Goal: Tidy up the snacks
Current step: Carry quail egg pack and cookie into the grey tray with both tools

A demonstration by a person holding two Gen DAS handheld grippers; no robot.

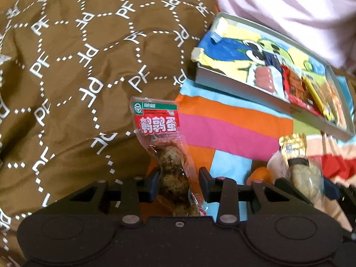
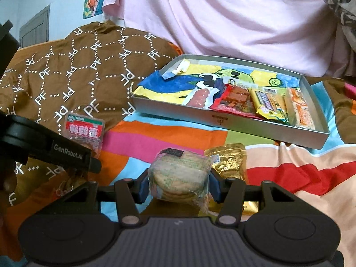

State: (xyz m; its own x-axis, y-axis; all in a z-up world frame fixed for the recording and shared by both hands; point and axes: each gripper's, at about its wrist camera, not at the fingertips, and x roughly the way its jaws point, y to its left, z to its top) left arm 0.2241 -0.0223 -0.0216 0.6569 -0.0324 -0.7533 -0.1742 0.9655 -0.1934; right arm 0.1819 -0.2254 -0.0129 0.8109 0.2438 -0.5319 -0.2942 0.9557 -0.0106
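Note:
My left gripper (image 1: 180,182) is shut on a clear quail-egg packet (image 1: 169,155) with a red and green label, which stands upright between its fingers. The same packet (image 2: 85,131) shows behind the left gripper's black body in the right wrist view. My right gripper (image 2: 179,185) is shut on a round wrapped biscuit pack (image 2: 180,175), gripped at both sides. A gold packet (image 2: 229,162) lies on the bedding just beyond it. Behind, the silver tray (image 2: 222,122) holds several snack packets along its right end. The tray (image 1: 233,89) sits at the upper right in the left wrist view.
A brown quilt (image 1: 66,66) printed with white letters bulges at the left. A bright striped sheet (image 1: 222,129) covers the surface under the tray. Pale pink cloth (image 2: 222,22) hangs behind the tray. The tray's left half shows only its coloured drawing lining.

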